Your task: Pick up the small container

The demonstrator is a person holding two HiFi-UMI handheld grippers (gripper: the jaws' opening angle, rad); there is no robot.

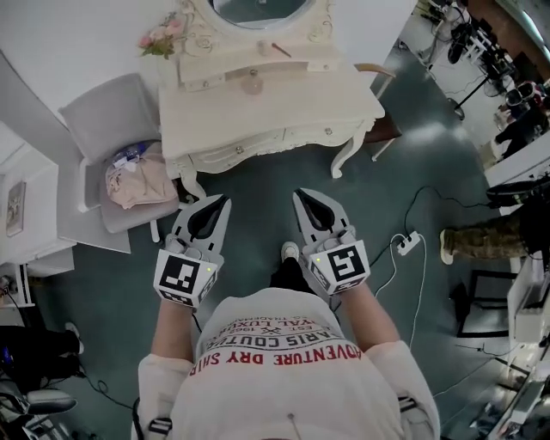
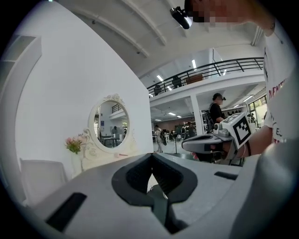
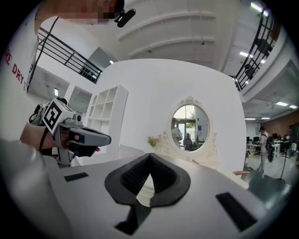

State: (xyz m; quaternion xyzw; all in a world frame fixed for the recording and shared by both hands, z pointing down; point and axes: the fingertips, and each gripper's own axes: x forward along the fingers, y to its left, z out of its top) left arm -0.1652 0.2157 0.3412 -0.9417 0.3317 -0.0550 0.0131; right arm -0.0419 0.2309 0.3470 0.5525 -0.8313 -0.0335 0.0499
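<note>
A small round pale container (image 1: 252, 83) sits on the top of the cream vanity table (image 1: 284, 107), just in front of its oval mirror (image 1: 258, 10). I hold both grippers low over the floor, short of the table's front edge. The left gripper (image 1: 225, 199) is shut with nothing between its jaws. So is the right gripper (image 1: 297, 194), a hand's width to its right. From the left gripper view the closed tips (image 2: 152, 155) point at the mirror (image 2: 110, 123). The right gripper view shows its closed tips (image 3: 150, 155) below the mirror (image 3: 189, 128). The container does not show in either gripper view.
A pink stick (image 1: 281, 50) and pink flowers (image 1: 159, 39) lie on the table's back shelf. A grey chair (image 1: 107, 116) holding a beige bundle (image 1: 137, 179) stands at the table's left. A wooden seat (image 1: 382, 131) is at its right. A power strip (image 1: 406, 243) and someone's leg (image 1: 481, 239) are on the floor.
</note>
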